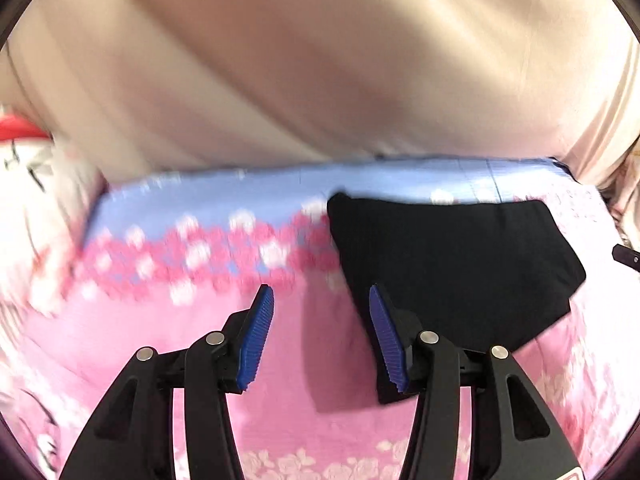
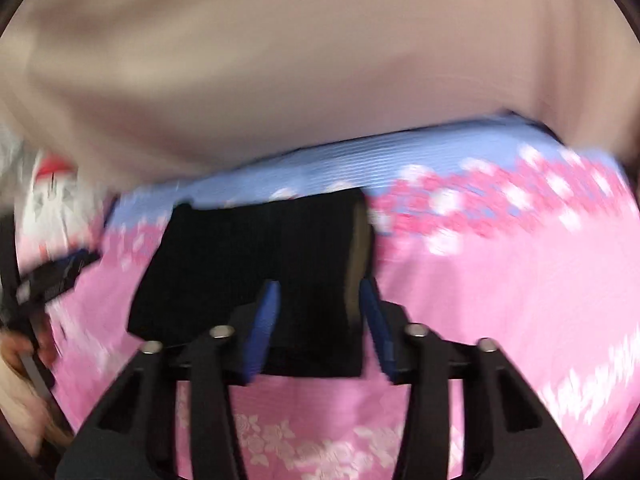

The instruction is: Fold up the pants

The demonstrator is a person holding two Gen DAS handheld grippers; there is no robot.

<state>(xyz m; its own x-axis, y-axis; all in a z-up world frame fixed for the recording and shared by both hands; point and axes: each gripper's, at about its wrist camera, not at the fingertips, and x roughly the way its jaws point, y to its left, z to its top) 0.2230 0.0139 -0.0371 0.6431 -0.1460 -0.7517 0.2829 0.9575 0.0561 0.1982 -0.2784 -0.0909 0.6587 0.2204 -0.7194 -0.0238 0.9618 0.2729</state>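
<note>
The black pants (image 1: 452, 248) lie folded into a compact stack on a pink flowered bedcover (image 1: 192, 344). My left gripper (image 1: 320, 292) is open just left of the stack; only pink cover shows between its blue pads, and its right finger overlaps the stack's left edge. In the right wrist view the pants (image 2: 240, 248) fill the middle. My right gripper (image 2: 320, 284) stands open low over their right part. Black cloth lies between its pads, and the stack's thick right edge is beside the right pad. The picture is blurred.
The bedcover (image 2: 500, 300) turns blue with pink and white blossoms toward the far edge. A wide beige surface (image 1: 320, 60) rises behind the bed. A white and red patterned cloth (image 1: 28, 168) lies at the far left. A person's hand (image 2: 16, 364) shows at the left rim.
</note>
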